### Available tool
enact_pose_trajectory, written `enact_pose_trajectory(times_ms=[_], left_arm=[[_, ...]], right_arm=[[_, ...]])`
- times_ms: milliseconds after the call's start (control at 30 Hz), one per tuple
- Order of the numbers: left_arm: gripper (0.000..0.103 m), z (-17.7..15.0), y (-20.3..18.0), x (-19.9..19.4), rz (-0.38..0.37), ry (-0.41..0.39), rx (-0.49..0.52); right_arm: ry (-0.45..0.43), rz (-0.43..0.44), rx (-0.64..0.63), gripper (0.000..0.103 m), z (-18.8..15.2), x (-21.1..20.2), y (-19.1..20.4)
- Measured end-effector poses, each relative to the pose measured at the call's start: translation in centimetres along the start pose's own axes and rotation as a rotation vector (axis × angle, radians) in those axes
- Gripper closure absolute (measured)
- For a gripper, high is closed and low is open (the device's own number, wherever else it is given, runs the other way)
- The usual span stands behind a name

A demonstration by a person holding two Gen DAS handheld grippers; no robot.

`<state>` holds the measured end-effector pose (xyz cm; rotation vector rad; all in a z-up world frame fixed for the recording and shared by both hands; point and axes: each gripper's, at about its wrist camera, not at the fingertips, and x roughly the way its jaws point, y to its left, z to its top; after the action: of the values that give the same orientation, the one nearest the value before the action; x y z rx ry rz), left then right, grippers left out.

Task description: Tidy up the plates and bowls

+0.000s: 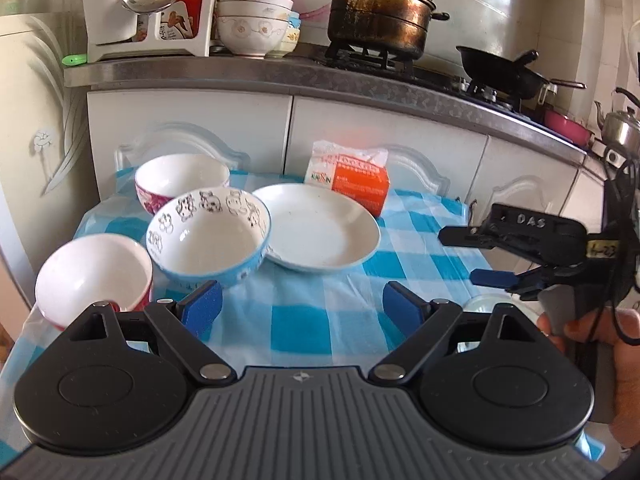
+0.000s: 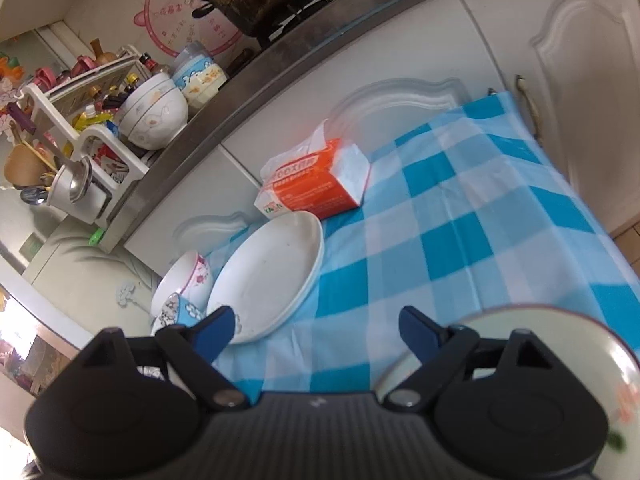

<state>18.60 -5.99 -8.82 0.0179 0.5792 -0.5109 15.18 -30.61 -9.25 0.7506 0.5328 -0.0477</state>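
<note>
Three bowls grouped at the left of the blue-checked tablecloth (image 1: 304, 320): a cartoon-printed blue bowl (image 1: 208, 236) in the middle, a red-patterned white bowl (image 1: 182, 182) behind it near the cabinet doors (image 1: 188, 128), and a red-and-white bowl (image 1: 94, 276) nearest, at the cloth's left edge. Just right of the blue bowl, touching or nearly touching its rim, a white plate (image 1: 320, 232); from the right wrist view seemingly two plates stacked. Behind the plate, an orange tissue pack (image 1: 352, 180) close to the cabinets. Left gripper (image 1: 302, 310) spread wide over bare cloth, holding nothing. Right gripper (image 2: 316, 332) likewise wide apart and empty, seen from the left wrist view raised at the table's right side. Beneath its right finger, part of a pale round dish (image 2: 560, 344), kind unclear. Above, on the counter (image 1: 280, 76), a steamer pot (image 1: 380, 12) and stacked bowls (image 1: 252, 24).
</note>
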Motion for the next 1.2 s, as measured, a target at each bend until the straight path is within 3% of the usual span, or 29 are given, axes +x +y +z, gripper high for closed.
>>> enact_pose_trajectory(times_ms=[100,233,300,567,900,1200], left_arm=[[0.000,1.6,1.1,0.8,-0.002,-0.006,-0.033],[0.000,2.5,2.5,1.6,0.013,-0.014,-0.073],[0.000,2.5,2.8,1.7,0.025,-0.022,-0.080],[0.000,2.9,3.2,2.8,0.043,-0.025,-0.069],[0.000,2.7,3.2,4.1,0.065,-0.007,-0.051],[0.000,2.6,2.2,4.8,0.071,0.004,0.000]], right_arm=[[0.030,0.028,-0.010,0.023,1.3,2.2,0.5],[0.079,0.062,0.018,0.047,2.9,5.3,0.6],[0.094,0.048,0.022,0.053,3.5,6.7,0.5],[0.164,0.035,0.058,0.063,4.6,11.6,-0.7],[0.222,0.009,0.051,0.097,4.3,13.6,-1.0],[0.188,-0.046,-0.050,0.098,4.7,12.5,-0.7]])
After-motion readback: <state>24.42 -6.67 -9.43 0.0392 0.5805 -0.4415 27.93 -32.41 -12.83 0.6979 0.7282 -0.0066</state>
